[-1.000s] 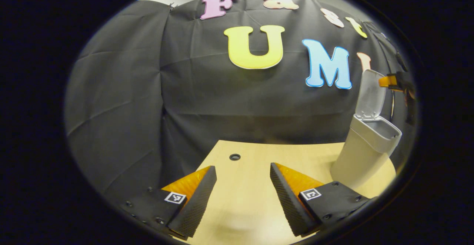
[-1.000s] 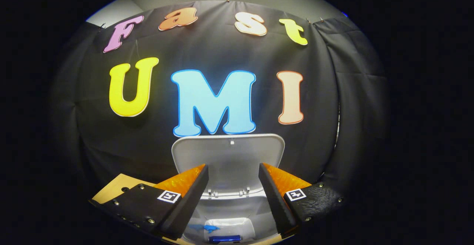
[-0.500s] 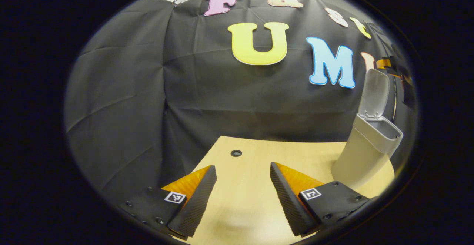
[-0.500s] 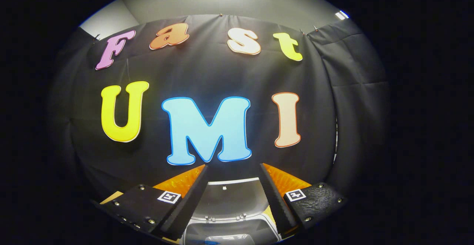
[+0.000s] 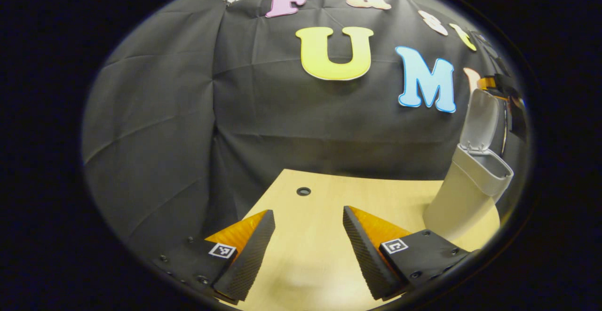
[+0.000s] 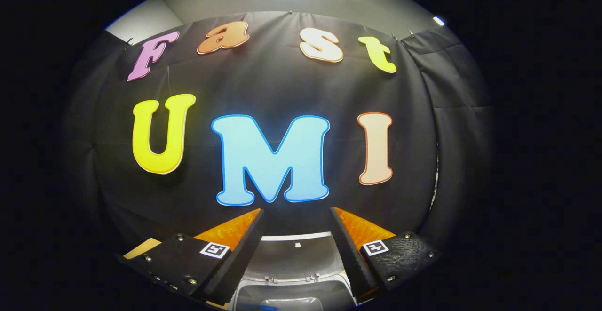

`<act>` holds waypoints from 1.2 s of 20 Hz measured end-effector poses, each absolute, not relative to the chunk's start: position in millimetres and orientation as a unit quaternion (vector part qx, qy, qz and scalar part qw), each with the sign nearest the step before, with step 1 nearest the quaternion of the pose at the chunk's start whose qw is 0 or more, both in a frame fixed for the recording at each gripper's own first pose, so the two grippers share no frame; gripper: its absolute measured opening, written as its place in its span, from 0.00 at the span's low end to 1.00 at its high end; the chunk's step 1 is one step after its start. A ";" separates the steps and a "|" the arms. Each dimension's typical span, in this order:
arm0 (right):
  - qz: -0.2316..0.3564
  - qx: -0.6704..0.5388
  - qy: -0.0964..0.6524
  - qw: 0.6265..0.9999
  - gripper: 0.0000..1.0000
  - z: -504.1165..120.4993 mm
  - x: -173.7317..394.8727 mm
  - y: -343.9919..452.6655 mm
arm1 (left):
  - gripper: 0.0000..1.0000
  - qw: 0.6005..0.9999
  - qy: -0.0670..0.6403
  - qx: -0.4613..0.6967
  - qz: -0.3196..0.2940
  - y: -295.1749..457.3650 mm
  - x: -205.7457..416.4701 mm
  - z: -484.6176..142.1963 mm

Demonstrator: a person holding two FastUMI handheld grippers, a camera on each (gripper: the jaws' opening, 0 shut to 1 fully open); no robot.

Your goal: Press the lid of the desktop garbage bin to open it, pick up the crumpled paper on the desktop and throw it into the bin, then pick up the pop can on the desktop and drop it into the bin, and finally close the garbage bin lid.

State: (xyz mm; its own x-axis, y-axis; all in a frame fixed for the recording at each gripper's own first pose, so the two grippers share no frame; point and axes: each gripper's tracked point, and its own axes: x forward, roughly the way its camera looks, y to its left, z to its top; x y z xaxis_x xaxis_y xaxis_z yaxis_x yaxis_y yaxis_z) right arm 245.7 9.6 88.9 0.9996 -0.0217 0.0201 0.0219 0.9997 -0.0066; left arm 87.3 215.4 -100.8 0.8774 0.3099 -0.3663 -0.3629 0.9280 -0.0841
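Your bin (image 5: 463,193) stands upright on the desk (image 5: 320,207), lid (image 5: 482,118) raised, with your right gripper (image 6: 296,250) spread empty above it, seemingly clear, left gripper (image 5: 308,250) likewise apart.

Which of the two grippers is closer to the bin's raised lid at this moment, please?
The right gripper: it is just above the lid's top edge. The left gripper hangs open over the table, off to one side of the bin.

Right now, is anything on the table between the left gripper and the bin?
No. In the left gripper view the wooden table is bare between the left gripper and the bin, apart from a small round hole farther back.
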 end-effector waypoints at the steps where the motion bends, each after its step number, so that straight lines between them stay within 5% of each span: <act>1: -0.009 -0.004 -0.006 1.000 0.88 87.3 242.9 8.0 | 1.00 0.966 0.176 -0.077 0.174 214.2 87.5 -101.0; 24: 0.030 -0.003 0.142 0.989 0.88 -41.1 138.3 4.0 | 0.96 0.974 0.148 -0.059 0.160 193.3 75.5 -79.0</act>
